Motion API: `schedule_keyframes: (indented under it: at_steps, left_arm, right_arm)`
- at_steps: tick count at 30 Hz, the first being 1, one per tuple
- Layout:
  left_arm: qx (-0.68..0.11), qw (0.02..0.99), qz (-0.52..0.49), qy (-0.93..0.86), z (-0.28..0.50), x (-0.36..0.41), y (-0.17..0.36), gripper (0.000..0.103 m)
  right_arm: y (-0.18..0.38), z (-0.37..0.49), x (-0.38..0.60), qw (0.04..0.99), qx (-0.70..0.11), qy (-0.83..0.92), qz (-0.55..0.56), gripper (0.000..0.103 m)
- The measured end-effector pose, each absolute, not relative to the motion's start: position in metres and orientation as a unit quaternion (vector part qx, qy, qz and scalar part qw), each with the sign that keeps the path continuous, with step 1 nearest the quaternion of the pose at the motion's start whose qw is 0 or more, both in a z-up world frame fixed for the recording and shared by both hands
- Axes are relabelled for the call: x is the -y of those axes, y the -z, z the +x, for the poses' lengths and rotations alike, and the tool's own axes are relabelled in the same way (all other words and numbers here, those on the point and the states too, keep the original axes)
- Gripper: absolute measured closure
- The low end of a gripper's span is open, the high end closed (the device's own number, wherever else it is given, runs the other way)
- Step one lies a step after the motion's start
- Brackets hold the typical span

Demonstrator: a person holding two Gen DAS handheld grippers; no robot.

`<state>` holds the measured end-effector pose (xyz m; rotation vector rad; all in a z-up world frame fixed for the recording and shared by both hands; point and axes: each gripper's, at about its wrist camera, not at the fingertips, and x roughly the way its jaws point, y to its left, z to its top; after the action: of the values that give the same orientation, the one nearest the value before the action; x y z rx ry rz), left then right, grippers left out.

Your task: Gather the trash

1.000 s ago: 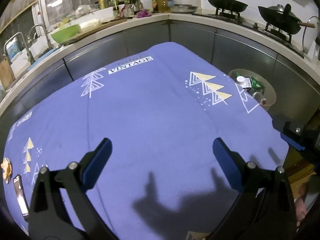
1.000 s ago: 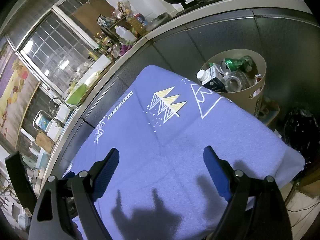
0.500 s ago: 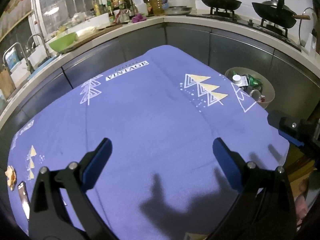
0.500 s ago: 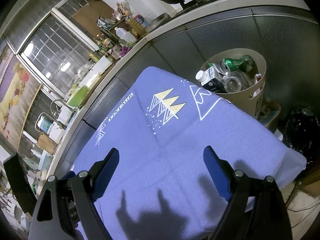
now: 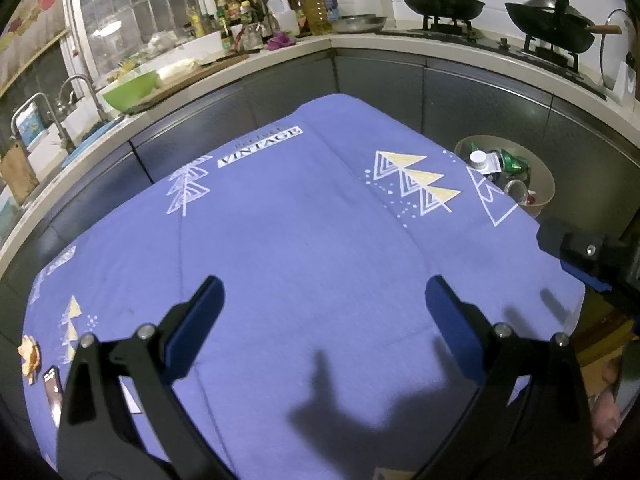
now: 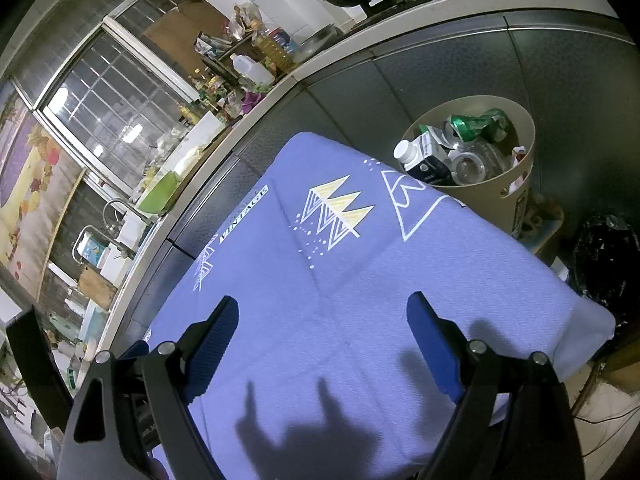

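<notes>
A beige trash bin (image 6: 516, 200) stands on the floor past the table's far right corner, holding a carton, a green can and clear bottles; it also shows in the left wrist view (image 5: 544, 196). My left gripper (image 5: 320, 312) is open and empty above the blue tablecloth (image 5: 304, 224). My right gripper (image 6: 320, 332) is open and empty above the same cloth (image 6: 352, 280), with the bin ahead to its right. An orange-brown scrap (image 5: 29, 358) and a phone (image 5: 53, 394) lie at the table's left edge.
A grey kitchen counter (image 5: 460, 80) wraps around the table, with woks (image 5: 440, 4), bottles and a green bowl (image 5: 130, 90) on top. A black bag (image 6: 604, 264) lies on the floor right of the bin.
The left gripper has pulled back and risen a little, so the table looks farther away. The right gripper has barely moved. Both stay open.
</notes>
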<state>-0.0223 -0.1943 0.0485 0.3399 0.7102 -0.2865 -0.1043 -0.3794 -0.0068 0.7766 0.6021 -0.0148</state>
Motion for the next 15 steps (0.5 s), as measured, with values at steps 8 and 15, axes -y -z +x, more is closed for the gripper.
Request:
schedule_keyframes:
  at_steps: [8, 15]
  left_arm:
    - [-0.343, 0.916, 0.159, 0.137, -0.0216, 0.1886, -0.0502, 0.006]
    - [-0.343, 0.916, 0.158, 0.136, -0.0218, 0.1866, -0.0502, 0.006]
  right_arm:
    - [0.0061, -0.1042, 0.3775, 0.882, -0.29, 0.004, 0.371, 0.021]
    - [0.0074, -0.1028, 0.3776, 0.881, -0.293, 0.002, 0.372, 0.021]
